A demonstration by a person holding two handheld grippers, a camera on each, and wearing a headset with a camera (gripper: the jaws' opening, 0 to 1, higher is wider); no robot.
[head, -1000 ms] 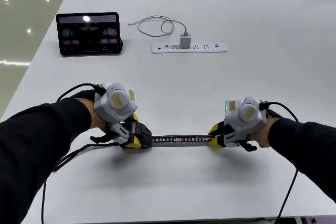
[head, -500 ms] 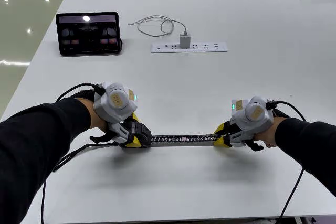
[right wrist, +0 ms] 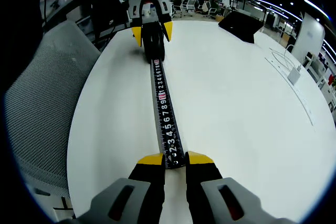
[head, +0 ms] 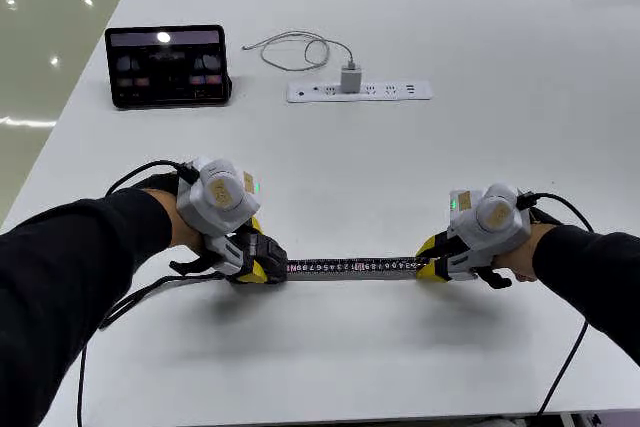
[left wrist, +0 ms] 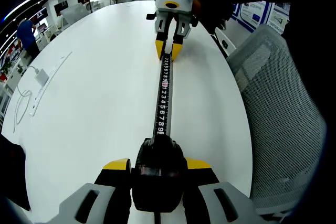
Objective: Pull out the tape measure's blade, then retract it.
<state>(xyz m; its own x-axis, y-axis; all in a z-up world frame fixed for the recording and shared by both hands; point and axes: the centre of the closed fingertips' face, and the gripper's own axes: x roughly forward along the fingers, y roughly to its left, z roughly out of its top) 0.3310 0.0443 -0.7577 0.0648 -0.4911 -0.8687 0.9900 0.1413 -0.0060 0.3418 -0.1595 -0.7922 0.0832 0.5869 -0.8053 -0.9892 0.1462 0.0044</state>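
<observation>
On the white table point(head: 420, 17), left tool point(left wrist: 157, 164) clamps the tape measure case point(left wrist: 159, 184), right tool point(right wrist: 175, 159) pinches the outstretched blade point(right wrist: 163, 106).

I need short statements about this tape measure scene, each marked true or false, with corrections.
1. The left gripper holds the tape measure's case. True.
2. The blade is fully retracted. False: it stretches from the case to the right gripper.
3. The right gripper is shut on the blade's end. True.
4. The tablet lies between the grippers. False: it stands farther away, at the left.
5. A charger is plugged into the power strip. True.
</observation>
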